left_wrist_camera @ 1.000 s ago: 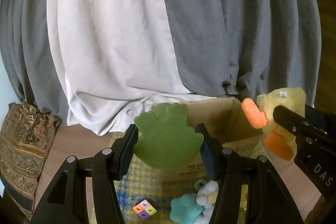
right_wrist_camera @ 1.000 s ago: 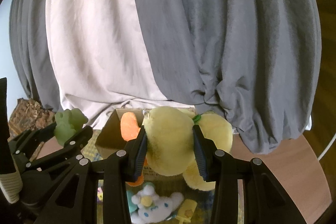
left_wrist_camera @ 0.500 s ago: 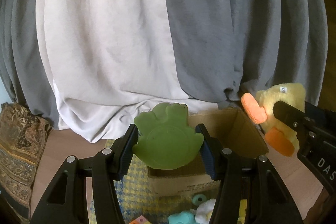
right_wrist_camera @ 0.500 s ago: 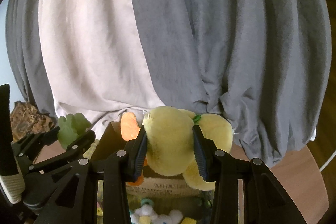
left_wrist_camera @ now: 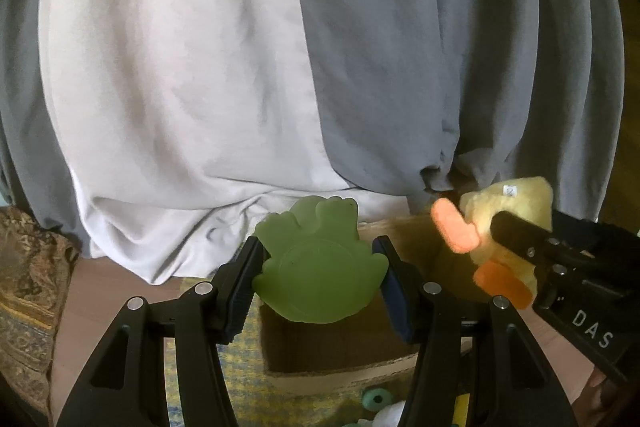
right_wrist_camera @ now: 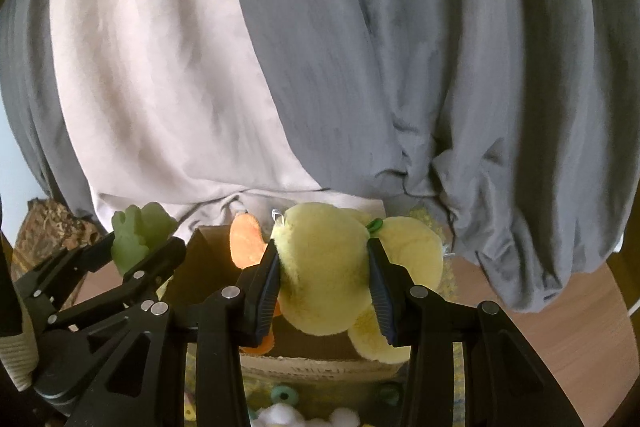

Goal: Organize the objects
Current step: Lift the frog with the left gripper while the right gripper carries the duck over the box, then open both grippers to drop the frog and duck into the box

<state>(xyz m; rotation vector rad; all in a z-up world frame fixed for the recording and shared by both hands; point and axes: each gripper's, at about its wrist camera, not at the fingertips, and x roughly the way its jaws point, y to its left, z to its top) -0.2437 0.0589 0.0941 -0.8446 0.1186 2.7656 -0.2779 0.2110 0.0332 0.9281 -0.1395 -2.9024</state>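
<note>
My left gripper (left_wrist_camera: 318,277) is shut on a flat green frog toy (left_wrist_camera: 316,267) and holds it above the near rim of an open cardboard box (left_wrist_camera: 340,347). My right gripper (right_wrist_camera: 322,277) is shut on a yellow plush duck (right_wrist_camera: 324,267) with an orange beak (right_wrist_camera: 246,241), held over the same box (right_wrist_camera: 316,361). The duck (left_wrist_camera: 508,211) and right gripper also show at the right of the left wrist view. The frog (right_wrist_camera: 138,233) and left gripper show at the left of the right wrist view.
Grey and white curtains (left_wrist_camera: 280,67) hang close behind the box. The box stands on a yellow woven mat (left_wrist_camera: 240,367) on a wooden floor (right_wrist_camera: 580,307). Small toys, a teal ring (left_wrist_camera: 376,397) and white plush (right_wrist_camera: 280,417), lie before the box. A patterned cushion (left_wrist_camera: 28,287) is left.
Both grippers have moved forward and up towards the box with their toys still held. The loose toys on the mat have slid down to the frame's bottom edge.
</note>
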